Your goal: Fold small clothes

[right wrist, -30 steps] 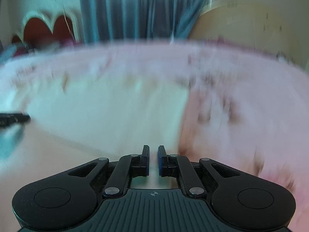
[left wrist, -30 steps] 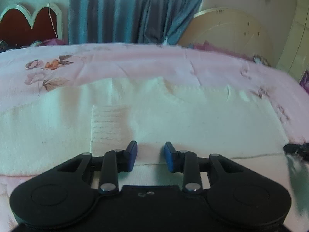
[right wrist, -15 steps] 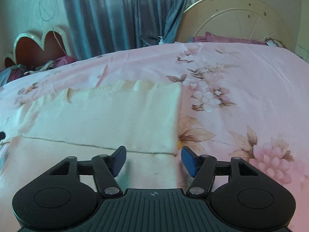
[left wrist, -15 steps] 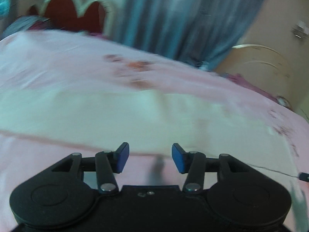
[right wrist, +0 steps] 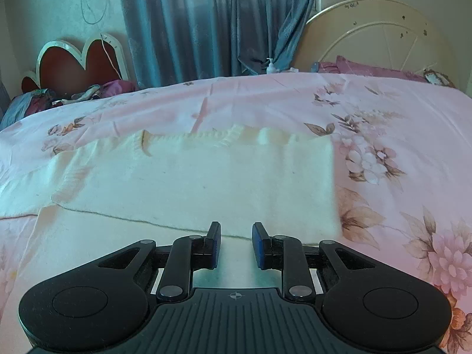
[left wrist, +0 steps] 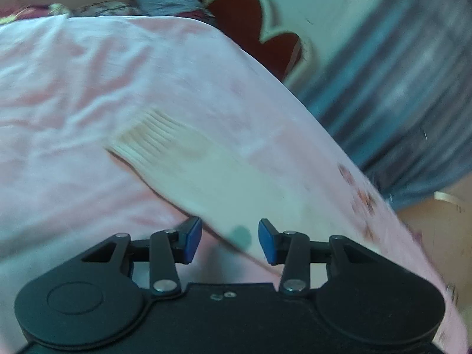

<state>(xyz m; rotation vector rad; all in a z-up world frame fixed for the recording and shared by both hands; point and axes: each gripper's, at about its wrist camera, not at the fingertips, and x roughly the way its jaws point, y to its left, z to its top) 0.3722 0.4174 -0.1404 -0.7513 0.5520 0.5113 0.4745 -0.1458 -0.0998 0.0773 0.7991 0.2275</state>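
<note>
**Both tools over the cream knit, neither holding it**

Your left tool (left wrist: pixel 230 242) is rolled well to one side, so the bed (left wrist: pixel 73 94) runs as a steep diagonal through its view, blurred. Its blue pads (left wrist: pixel 191 240) stand moderately apart and are closing, with nothing pinched; below the gap lies the long sleeve of the cream sweater (left wrist: pixel 212 177), its ribbed cuff (left wrist: pixel 147 135) at the far end from the tool.

Your right tool (right wrist: pixel 236 244) sits level and pitched down at the bed (right wrist: pixel 398 112). Its jaws are a narrow gap apart and closing, pads clear of the fabric. Just past the fingertips runs the folded edge of the cream sweater (right wrist: pixel 206 183), a soft, fuzzy knit lying flat as a broad rectangle, with a ribbed collar (right wrist: pixel 230 137) on the far side from the tool. The pink, flower-printed sheet is smooth, lightly creased. Beyond the sweater hangs a blue curtain (right wrist: pixel 206 23), pleated.
</note>
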